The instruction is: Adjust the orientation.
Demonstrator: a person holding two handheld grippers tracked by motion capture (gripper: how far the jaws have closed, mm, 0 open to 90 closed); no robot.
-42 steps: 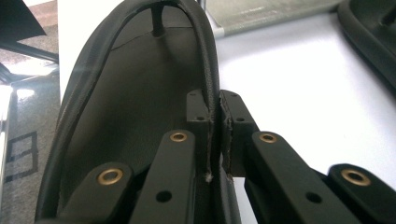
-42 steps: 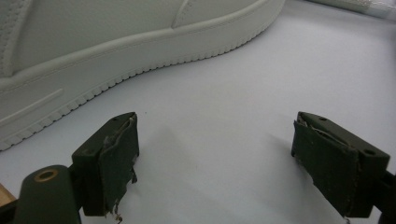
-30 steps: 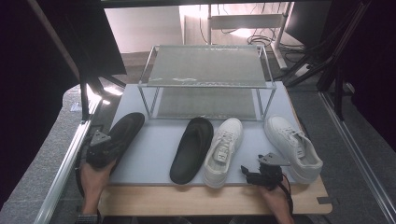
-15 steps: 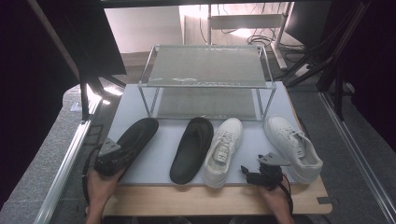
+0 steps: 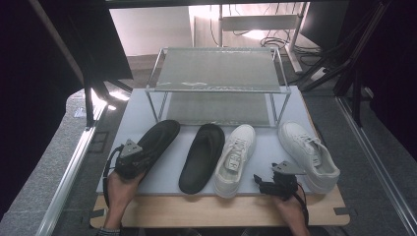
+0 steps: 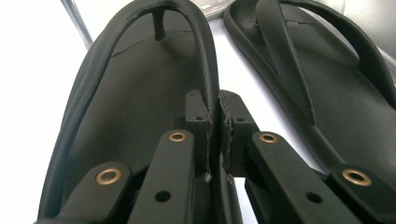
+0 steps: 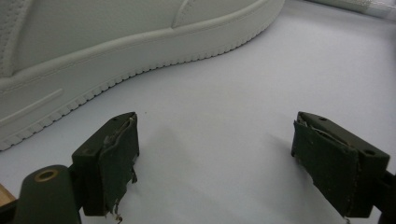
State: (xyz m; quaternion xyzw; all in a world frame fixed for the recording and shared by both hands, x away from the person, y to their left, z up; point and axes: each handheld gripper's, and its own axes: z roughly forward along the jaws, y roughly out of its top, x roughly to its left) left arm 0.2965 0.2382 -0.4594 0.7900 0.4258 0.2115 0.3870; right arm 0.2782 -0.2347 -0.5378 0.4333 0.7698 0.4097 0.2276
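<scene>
- Left gripper view: the left gripper (image 6: pixel 215 123) has its jaws clamped on the thin strap of a black flip-flop (image 6: pixel 140 93), the pads pinching it near the middle of the frame.
- That flip-flop is matte black with a smooth footbed, a raised rim and a toe post at the top of the frame; in the high view it lies at lower left on the pale mat (image 5: pixel 167 172), toe towards the rack.
- A second black flip-flop (image 5: pixel 201 157) lies just to its right, apart from it.
- Right gripper view: the right gripper (image 7: pixel 215 158) stands wide open over bare mat, holding nothing, a white sneaker (image 7: pixel 116 42) in the upper left.
- High view: the wire rack (image 5: pixel 216 73) at centre top has both shelves bare; two white sneakers sit on the mat below it.
</scene>
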